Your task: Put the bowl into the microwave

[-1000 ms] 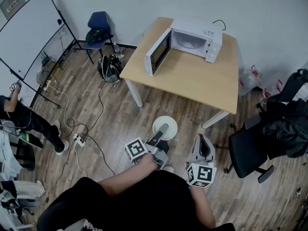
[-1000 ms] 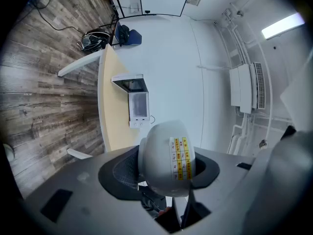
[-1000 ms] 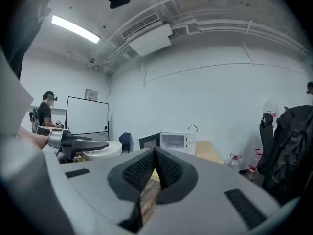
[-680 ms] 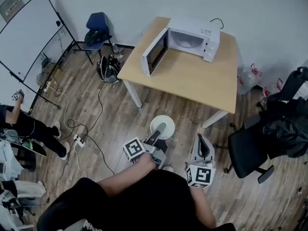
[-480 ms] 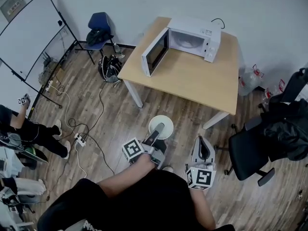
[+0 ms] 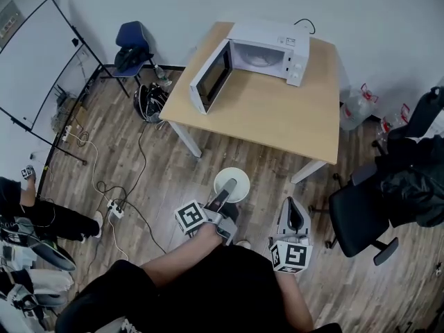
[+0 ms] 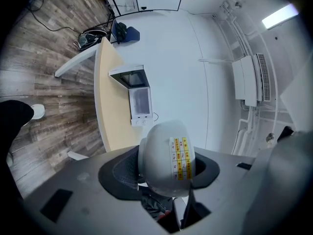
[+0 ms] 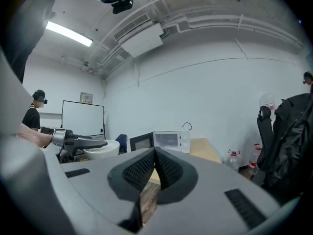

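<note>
Still well short of the open microwave point(image 6: 260, 50), the white bowl point(image 6: 244, 179) stays clamped by its rim in the left gripper point(image 6: 231, 186), hardly nearer than a second ago, so the carry remains ahead; the right gripper point(image 6: 293, 217), equally far from the microwave, has its jaws together on nothing.

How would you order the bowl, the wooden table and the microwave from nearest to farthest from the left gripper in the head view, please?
1. bowl: gripped by the left gripper, over the floor.
2. wooden table: ahead, across a strip of floor.
3. microwave: at the table's far end, door open.
</note>
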A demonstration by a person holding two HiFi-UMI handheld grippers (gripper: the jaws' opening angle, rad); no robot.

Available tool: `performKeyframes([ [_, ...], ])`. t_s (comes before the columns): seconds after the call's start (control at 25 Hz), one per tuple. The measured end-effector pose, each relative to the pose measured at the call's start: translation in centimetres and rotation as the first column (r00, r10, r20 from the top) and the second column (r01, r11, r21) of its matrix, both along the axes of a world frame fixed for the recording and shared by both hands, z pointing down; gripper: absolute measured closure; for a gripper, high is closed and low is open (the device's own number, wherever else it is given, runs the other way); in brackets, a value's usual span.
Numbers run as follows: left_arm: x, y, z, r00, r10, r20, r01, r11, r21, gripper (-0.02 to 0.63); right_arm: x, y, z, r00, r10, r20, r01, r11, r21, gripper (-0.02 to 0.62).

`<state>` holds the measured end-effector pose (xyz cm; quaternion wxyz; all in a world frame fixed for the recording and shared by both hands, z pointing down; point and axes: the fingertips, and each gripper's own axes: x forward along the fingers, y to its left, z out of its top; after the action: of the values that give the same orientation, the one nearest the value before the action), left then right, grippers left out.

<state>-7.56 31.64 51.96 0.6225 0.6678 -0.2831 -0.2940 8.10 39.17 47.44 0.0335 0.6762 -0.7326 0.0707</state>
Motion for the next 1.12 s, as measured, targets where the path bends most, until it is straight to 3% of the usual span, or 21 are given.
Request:
performKeyframes([
  [0.44, 1.5, -10.6, 1.2, 0.999, 0.023, -0.025, -0.024, 0.999, -0.021, 0.390, 0.7, -9.8, 0.7, 0.999, -0.004, -0.047, 0.002, 0.999, -0.041, 0.535],
  [0.76, 1.3, -20.8, 2.5, 0.992, 0.092, 0.086, -0.088, 0.995, -0.050, 0.390, 0.5, -19.5, 0.0, 0.995, 0.015, -0.097, -0.023, 0.996, -0.088, 0.535],
  [0.92, 2.2, -25.5, 1.8, 0.995, 0.102, 0.012, -0.102, 0.994, -0.035, 0.390, 0.7, -24.2, -0.5, 0.993, 0.033, -0.114, -0.044, 0.994, -0.098, 0.535],
  [1.12, 1.9, -30.0, 2.7, 0.992, 0.124, 0.036, -0.120, 0.990, -0.080, 0.390, 0.2, -29.5, -0.4, 0.992, 0.048, -0.113, -0.061, 0.992, -0.112, 0.535],
])
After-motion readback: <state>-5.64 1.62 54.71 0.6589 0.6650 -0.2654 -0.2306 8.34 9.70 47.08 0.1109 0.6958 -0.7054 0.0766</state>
